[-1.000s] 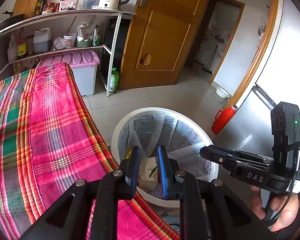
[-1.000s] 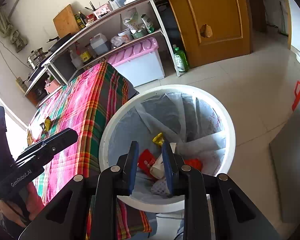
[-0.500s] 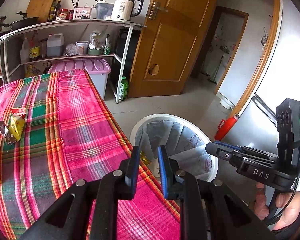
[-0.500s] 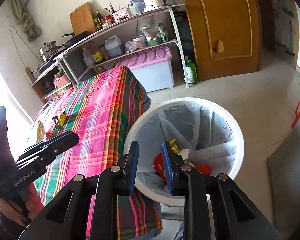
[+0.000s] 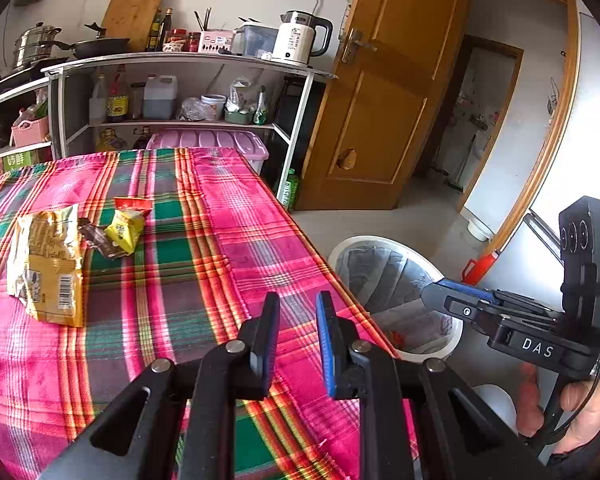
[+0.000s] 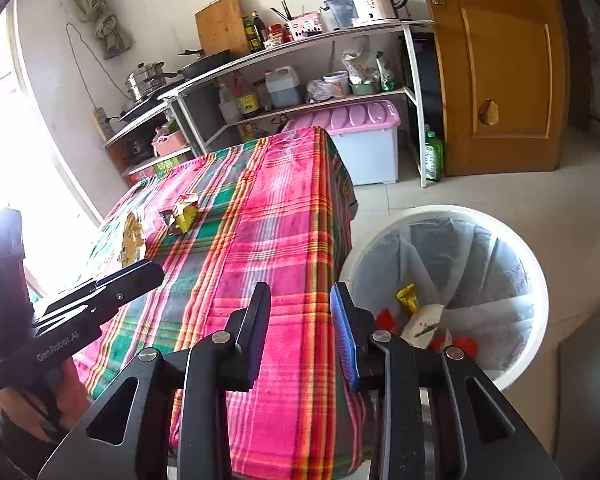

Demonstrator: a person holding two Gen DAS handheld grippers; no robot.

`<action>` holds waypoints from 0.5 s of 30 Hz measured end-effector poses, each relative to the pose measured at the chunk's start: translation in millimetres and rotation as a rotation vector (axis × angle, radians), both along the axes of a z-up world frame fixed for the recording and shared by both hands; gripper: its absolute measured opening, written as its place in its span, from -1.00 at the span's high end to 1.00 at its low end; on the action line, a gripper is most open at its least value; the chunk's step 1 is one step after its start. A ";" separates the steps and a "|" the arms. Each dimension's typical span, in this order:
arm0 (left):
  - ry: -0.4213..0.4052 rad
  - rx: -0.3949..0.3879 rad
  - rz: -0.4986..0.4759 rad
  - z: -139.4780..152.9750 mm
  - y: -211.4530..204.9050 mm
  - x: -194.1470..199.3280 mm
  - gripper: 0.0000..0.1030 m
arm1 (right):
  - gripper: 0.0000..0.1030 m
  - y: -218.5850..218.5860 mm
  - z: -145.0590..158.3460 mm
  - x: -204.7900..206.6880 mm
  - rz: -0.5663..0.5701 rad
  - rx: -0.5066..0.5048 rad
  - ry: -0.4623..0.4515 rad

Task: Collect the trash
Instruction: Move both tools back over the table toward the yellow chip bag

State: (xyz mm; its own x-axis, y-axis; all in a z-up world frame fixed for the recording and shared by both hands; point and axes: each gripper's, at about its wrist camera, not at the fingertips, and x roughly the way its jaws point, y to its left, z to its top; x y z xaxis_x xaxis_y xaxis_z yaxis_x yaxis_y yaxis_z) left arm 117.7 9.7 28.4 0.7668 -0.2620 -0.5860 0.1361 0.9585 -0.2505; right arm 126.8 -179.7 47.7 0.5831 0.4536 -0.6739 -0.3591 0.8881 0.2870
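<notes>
Wrappers: yellow snack bag (image 5: 46, 264) and small yellow packet (image 5: 125, 230) lying on plaid tablecloth (image 5: 228, 248) (light, crinkly; pinch an edge). Left gripper (image 5: 297, 322) narrowly parted, empty; right gripper (image 6: 300, 312) opening, empty.

white letters "das" stand on the side of the black handheld right gripper (image 5: 456, 300). pale letters "genrobot.ai" stand on the black body of the handheld left gripper (image 6: 148, 272). print on the crumpled yellow snack packet (image 5: 46, 266) is too small to read.
</notes>
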 end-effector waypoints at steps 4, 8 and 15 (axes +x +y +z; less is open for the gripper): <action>-0.006 0.005 0.039 -0.3 16.3 -9.5 0.62 | 0.36 14.0 0.7 -3.5 0.038 0.004 -0.007; -0.010 0.007 0.070 -1.6 27.7 -18.2 0.55 | 0.35 24.4 1.3 -6.9 0.070 0.009 -0.014; -0.010 0.013 0.112 -3.6 42.9 -25.4 0.49 | 0.34 36.9 -0.5 -5.4 0.105 0.015 -0.010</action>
